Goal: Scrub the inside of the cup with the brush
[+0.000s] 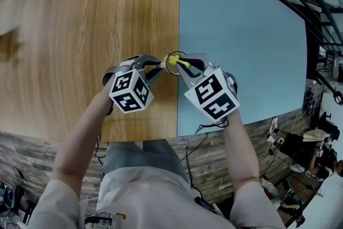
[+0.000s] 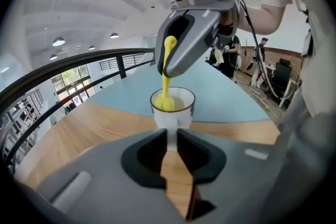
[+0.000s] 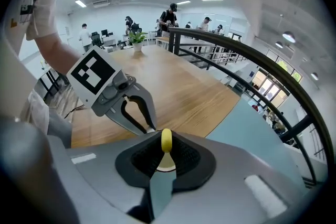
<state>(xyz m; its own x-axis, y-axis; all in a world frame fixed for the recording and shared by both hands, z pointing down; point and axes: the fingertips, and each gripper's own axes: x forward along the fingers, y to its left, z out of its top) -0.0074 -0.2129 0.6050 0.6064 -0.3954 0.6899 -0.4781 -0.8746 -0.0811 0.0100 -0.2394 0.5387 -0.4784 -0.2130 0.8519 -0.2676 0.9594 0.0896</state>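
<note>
Looking down past our two hands, we see a white cup (image 1: 177,53) standing upright on the surface (image 1: 80,29). It sits right on the seam where the wooden half meets the pale blue half.

Our left claw (image 2: 172,140) reaches the cup from the wooden side. It is clenched on the cup's handle, with both dark pads pressed against the thin white loop. The cup's open mouth faces up just beyond those pads.

Our right claw (image 3: 165,147) reaches the cup from the blue side, pointing steeply down over it. It is clamped on the stem of a yellow brush (image 2: 167,78), whose rounded top end pokes out between the pads. From that grip the brush runs down through the mouth of the cup, and its yellow head sits inside, below the dark rim.

The two claws almost meet above the cup, their tips just beside each other. Each carries a cube with black and white square markers on the side away from the cup, toward our body. A black railing curves round the surface, well beyond the cup.
</note>
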